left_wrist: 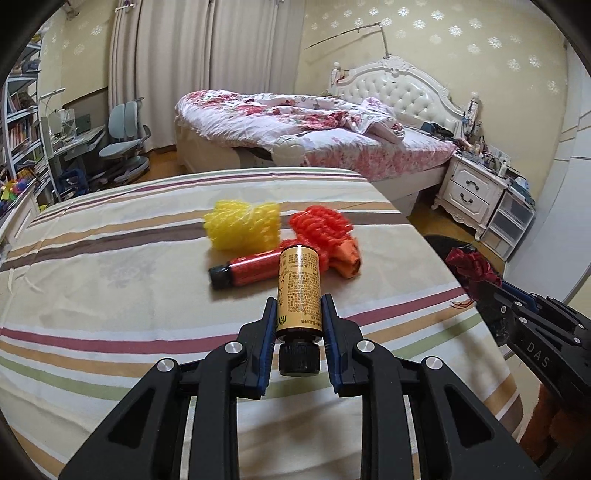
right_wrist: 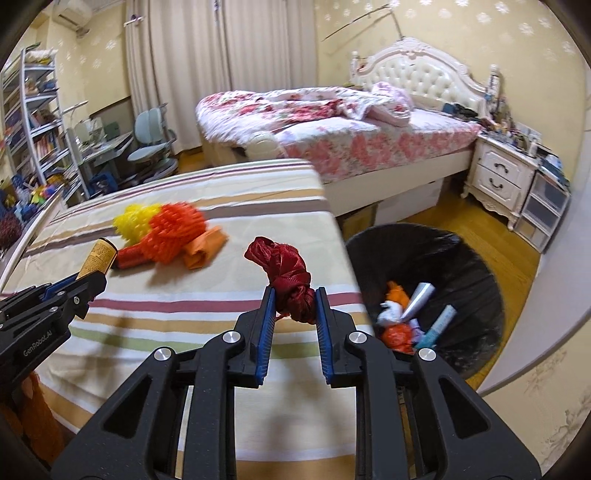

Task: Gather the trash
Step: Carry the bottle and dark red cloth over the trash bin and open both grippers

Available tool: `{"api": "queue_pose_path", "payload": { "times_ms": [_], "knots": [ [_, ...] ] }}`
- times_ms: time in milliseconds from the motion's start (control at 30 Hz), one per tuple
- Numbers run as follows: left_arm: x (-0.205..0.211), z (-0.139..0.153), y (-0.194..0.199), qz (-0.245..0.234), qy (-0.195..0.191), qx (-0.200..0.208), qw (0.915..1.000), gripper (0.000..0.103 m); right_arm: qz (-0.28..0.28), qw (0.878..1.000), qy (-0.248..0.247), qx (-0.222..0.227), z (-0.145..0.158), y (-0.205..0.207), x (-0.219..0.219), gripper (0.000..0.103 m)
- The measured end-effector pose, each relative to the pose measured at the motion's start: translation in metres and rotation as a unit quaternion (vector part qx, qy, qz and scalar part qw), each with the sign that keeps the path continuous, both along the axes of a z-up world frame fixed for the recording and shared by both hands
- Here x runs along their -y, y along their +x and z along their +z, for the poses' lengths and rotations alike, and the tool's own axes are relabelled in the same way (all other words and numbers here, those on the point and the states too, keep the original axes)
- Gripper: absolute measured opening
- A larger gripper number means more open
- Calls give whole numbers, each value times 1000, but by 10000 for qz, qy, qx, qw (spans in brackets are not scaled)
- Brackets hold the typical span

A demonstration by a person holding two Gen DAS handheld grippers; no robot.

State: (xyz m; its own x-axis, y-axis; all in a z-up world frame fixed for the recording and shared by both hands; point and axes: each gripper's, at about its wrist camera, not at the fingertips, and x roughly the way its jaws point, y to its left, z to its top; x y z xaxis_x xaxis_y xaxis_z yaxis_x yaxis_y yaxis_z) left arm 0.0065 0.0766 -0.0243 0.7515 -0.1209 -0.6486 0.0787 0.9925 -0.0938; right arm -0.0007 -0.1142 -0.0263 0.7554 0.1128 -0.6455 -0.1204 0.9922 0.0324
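Both loaded: we hold gold bottle (left_wrist: 298, 291) in left gripper (left_wrist: 298, 314), red ribbon wad (right_wrist: 286, 282) in right gripper (right_wrist: 293, 308); bin (right_wrist: 476, 288) sits right, right hand nearer.

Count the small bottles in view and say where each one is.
2. The yellow-labelled bottle is clamped in the left gripper; the red bottle lies on the striped cloth beside the foam nets. The bin's contents may hide more.

Pale yellow wallpaper (left_wrist: 443, 26) with white flower motifs covers the bedroom walls, and long cream curtains (left_wrist: 207, 66) hang at the back. A bed (left_wrist: 332, 147) with a white tufted headboard (left_wrist: 402, 92) and floral bedding stands on a wooden floor (right_wrist: 480, 229), a white nightstand (left_wrist: 469, 192) just beside it. At the left are a bookshelf (left_wrist: 18, 125), a desk (left_wrist: 74, 140) and a blue-grey chair (left_wrist: 125, 133).
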Motion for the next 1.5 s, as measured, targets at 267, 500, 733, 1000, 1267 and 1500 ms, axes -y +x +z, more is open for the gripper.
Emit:
{"api": "queue_pose_path", "payload": {
  "times_ms": [267,500,733,1000,1267,1500],
  "knots": [
    [64,7,28,-570,-36,186,9982,25,-686,9973,87,242,6,12,62,21],
    [111,1,53,-882,29,170,9960,25,-1095,9935,42,299,-1,28,97,21],
    [146,-5,77,-1068,135,144,9941,25,-1342,9905,141,251,-11,44,124,21],
    [170,-13,96,-1156,303,97,9928,25,-1471,9888,186,171,-20,57,140,21],
    [187,-17,102,-1216,485,89,9914,25,-1563,9874,186,140,-25,64,146,22],
    [193,-22,107,-1210,523,38,9913,25,-1618,9867,147,94,-29,68,150,22]
  ]
}}
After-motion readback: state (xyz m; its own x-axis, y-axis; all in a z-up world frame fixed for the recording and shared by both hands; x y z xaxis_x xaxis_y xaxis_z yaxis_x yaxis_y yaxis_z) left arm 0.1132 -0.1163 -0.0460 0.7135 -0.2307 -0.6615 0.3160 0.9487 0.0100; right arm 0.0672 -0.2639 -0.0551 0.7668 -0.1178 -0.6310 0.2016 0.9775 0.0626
